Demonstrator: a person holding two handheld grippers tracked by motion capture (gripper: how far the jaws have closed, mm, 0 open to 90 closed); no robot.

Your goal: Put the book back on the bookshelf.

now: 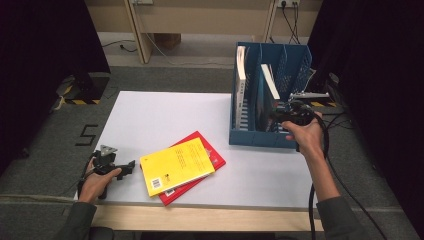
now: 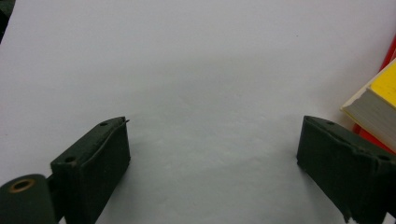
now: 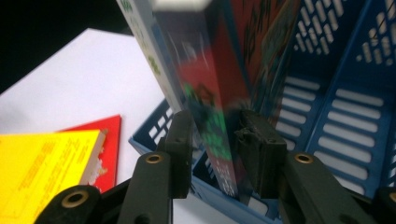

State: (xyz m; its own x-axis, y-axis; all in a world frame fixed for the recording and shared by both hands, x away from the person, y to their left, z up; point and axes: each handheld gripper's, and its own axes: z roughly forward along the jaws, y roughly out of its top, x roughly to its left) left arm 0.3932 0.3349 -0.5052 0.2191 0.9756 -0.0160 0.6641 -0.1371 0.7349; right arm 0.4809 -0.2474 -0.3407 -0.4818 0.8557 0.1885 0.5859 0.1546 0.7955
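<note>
A blue slotted file rack (image 1: pixel 260 137) stands at the table's right. In its middle slot a colourful book (image 1: pixel 270 81) leans to the left. My right gripper (image 1: pixel 280 116) is at that book's lower front edge. In the right gripper view the book's spine (image 3: pixel 210 93) stands between the jaws of the right gripper (image 3: pixel 215 149), with a thin dark gap beside the left jaw, so the jaws are open around it. My left gripper (image 1: pixel 131 167) rests on the table at the front left. The left gripper (image 2: pixel 212 154) is open, with bare table between its jaws.
A yellow book (image 1: pixel 177 165) lies on a red book (image 1: pixel 216 156) at the table's front centre, just right of the left gripper. A white-spined book (image 1: pixel 241 70) stands in the rack's left slot. The white tabletop (image 1: pixel 165 115) stretches behind the books.
</note>
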